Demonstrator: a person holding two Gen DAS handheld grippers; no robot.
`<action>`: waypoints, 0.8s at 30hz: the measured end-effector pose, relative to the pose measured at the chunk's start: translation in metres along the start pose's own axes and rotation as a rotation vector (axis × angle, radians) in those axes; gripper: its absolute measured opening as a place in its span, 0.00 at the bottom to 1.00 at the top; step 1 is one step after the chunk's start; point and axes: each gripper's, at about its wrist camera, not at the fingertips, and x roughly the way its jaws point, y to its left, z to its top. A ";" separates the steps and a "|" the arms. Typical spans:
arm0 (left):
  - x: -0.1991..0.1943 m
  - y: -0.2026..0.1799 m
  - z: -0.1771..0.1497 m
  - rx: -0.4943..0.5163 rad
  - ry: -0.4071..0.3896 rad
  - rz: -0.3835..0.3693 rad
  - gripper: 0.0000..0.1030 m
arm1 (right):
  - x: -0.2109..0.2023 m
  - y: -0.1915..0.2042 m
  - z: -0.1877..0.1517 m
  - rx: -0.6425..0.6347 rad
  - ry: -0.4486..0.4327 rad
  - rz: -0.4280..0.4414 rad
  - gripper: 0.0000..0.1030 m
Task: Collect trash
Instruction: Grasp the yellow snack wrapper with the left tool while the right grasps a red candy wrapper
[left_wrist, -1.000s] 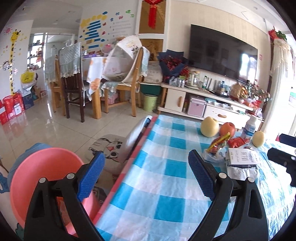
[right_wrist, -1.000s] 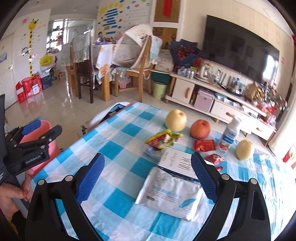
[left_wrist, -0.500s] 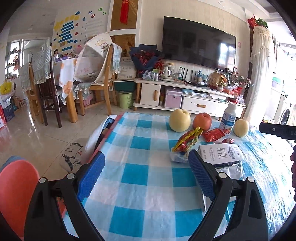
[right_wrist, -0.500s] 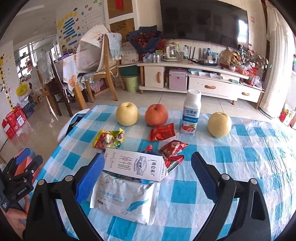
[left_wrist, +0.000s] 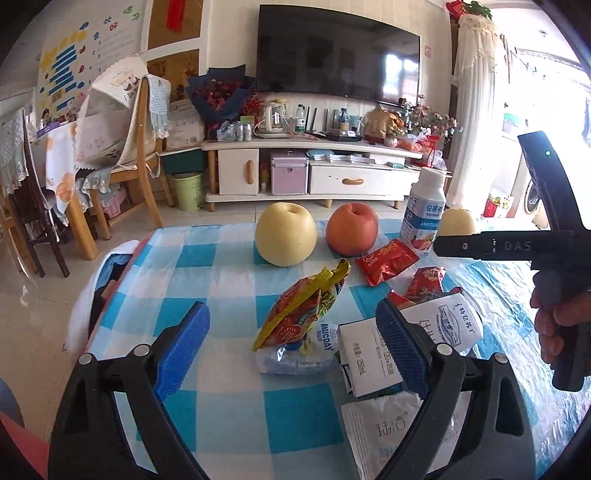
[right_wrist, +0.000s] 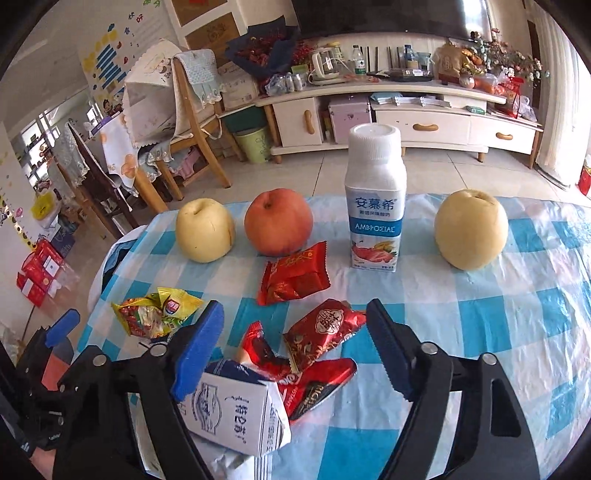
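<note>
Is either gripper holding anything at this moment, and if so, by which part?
Nothing is held. The left gripper and right gripper are both open, hovering over the wrappers and carton on the table.

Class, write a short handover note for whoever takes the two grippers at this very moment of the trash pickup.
Left hand-held gripper: open, empty, over the yellow-red snack wrapper.
Right hand-held gripper: open, empty, over the red wrappers and milk carton.
Fruit and yogurt bottle stand at the back of the table.
Done: nothing gripped yet.
Left: pick up every wrapper and the carton.
</note>
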 end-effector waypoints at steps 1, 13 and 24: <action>0.005 0.001 0.000 -0.002 0.005 -0.001 0.89 | 0.006 0.000 0.002 -0.004 0.013 0.002 0.71; 0.051 0.008 0.000 -0.024 0.082 -0.050 0.73 | 0.058 -0.006 0.015 -0.010 0.054 -0.025 0.71; 0.064 0.008 -0.002 -0.043 0.109 -0.066 0.50 | 0.082 -0.016 0.014 0.008 0.083 -0.014 0.63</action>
